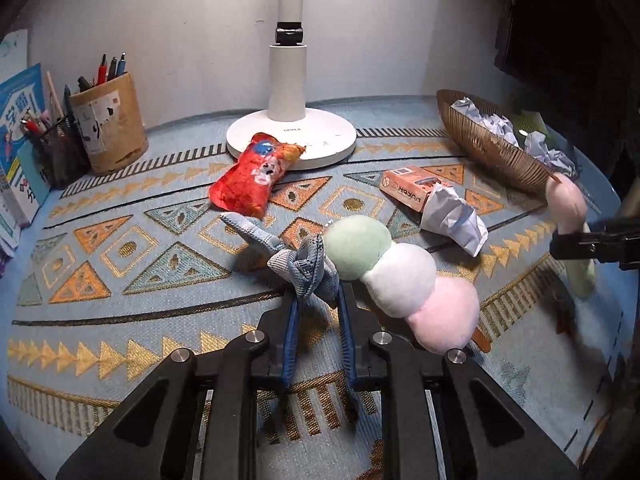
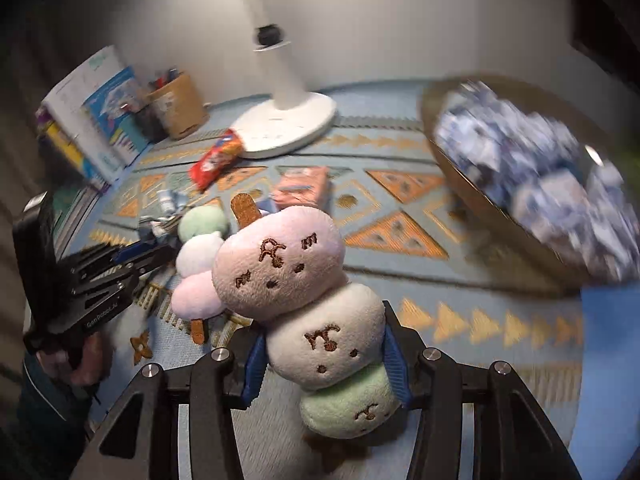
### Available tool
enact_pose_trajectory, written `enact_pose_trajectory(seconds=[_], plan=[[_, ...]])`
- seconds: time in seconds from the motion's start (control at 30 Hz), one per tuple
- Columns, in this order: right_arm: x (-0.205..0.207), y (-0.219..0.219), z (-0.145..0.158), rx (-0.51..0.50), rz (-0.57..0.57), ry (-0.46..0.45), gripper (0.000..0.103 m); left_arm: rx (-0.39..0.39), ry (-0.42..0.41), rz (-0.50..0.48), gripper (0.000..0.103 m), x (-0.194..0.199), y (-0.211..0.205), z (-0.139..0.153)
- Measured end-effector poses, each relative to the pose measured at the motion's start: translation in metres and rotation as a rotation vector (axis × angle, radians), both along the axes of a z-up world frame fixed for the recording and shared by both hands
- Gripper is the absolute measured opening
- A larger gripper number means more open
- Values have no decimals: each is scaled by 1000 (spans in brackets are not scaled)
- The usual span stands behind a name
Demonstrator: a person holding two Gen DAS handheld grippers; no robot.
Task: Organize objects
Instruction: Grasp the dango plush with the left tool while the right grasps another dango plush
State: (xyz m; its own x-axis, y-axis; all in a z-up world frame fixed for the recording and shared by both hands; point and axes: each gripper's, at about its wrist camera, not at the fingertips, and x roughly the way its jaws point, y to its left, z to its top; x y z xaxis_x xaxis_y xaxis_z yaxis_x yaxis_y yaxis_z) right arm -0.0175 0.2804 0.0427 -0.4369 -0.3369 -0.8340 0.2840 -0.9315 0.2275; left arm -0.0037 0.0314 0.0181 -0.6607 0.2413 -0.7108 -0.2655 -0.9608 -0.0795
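Observation:
My left gripper (image 1: 318, 300) is shut on a knotted grey-blue fabric strap (image 1: 298, 264) just above the patterned cloth. A plush dango skewer (image 1: 400, 276) with green, white and pink balls lies right beside it; it also shows in the right wrist view (image 2: 198, 256). My right gripper (image 2: 324, 356) is shut on a second plush dango skewer (image 2: 308, 300) with embroidered faces, holding it lifted over the table. That gripper and plush also show at the right edge of the left wrist view (image 1: 576, 240).
A white lamp base (image 1: 292, 136) stands at the back. A red snack bag (image 1: 250, 178), a pink card box (image 1: 412, 186) and crumpled paper (image 1: 456, 220) lie mid-table. A woven basket (image 1: 480, 140) of paper balls is right; pen holders (image 1: 108, 124) and books (image 1: 18, 152) left.

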Motion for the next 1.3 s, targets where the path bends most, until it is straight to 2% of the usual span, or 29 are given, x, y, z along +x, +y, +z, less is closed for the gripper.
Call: enact_pose_trajectory(seconds=[0.1,0.23,0.3,0.37,0.43,0.63,0.77,0.93,1.0,1.1,1.13,1.17,1.2,1.27,1.3], plan=[[12,23,-5,-160,-156,-89,49,75,13,0,15,2,-12,4],[10,28,-11,-121,-311,-112,51,139,7,-1,15,2,-21,5],[8,26,-13,-143,-316,-136,53,142,9,-1,15,2,-21,6],[11,22,-14,-180,-286,-142,63,140,12,-3,15,3,-20,5],[20,23,-14,-187,-272,-116,67,141,10,-4,15,3,-19,5],[40,7,-19,-30,-144,-45,71,153,5,-6,15,3,-20,4],[43,-13,-26,121,-153,32,71,153,6,-7,15,3,-20,4],[35,-24,-36,129,-173,54,71,141,-36,7,17,3,-22,1],[33,-29,-38,177,-185,77,71,161,-110,-13,36,7,-23,-5],[36,-35,-40,220,-179,121,71,146,-142,-14,42,24,-26,-9],[35,-34,-39,213,-179,120,71,138,-146,-12,52,29,-27,-9],[35,-32,-38,204,-184,119,69,138,-150,-3,69,33,-29,-9],[34,-31,-38,198,-192,121,66,143,-146,14,73,35,-30,-8],[33,-29,-37,194,-208,129,52,186,-136,12,73,36,-29,-1],[33,-27,-36,185,-214,130,51,220,-146,8,73,34,-27,2]])
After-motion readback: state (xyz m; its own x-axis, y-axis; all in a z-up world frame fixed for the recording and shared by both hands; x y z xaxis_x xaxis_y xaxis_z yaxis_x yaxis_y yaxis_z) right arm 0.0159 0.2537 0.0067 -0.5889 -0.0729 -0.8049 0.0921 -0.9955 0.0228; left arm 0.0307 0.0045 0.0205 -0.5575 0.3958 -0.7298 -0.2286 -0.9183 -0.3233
